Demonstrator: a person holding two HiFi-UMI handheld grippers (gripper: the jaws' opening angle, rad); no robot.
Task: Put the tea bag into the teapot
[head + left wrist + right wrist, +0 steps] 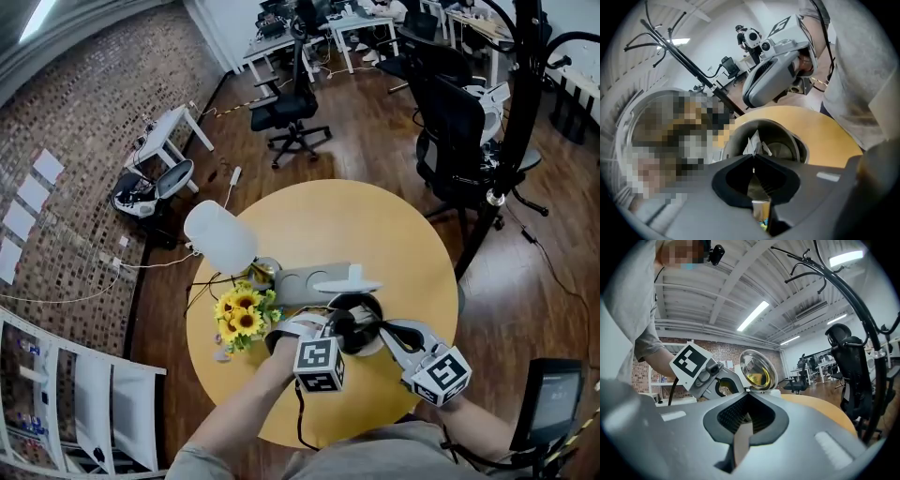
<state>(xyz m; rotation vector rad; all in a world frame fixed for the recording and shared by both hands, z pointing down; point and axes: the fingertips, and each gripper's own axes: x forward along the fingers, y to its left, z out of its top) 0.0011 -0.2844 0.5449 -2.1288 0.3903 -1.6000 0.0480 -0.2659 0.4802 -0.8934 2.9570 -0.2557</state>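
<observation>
Two grippers meet over a teapot (pixel 362 302) near the front edge of the round yellow bench (pixel 375 234). The left gripper (pixel 753 157) points steeply down, its fingers clenched on the tea bag (pixel 754 142). The bag is white, thin and papery, crumpled into pointed folds. Only the part sticking out past the fingertips shows, and it hangs right over the pot's open mouth, not yet inside as far as I can tell. The pot is dark and metallic, with a wide round opening and a shiny inner wall. The right gripper (pixel 747 391) lies level, with its fingers closed at the lower edge of the lid (pixel 757 367). It appears to pinch the lid, which stands tilted up on edge, round and glossy, with a yellow reflection. In the head view, sunflowers (pixel 241 314), a grey tray (pixel 314 281) and a white lamp (pixel 219 236) sit behind the pot.
</observation>
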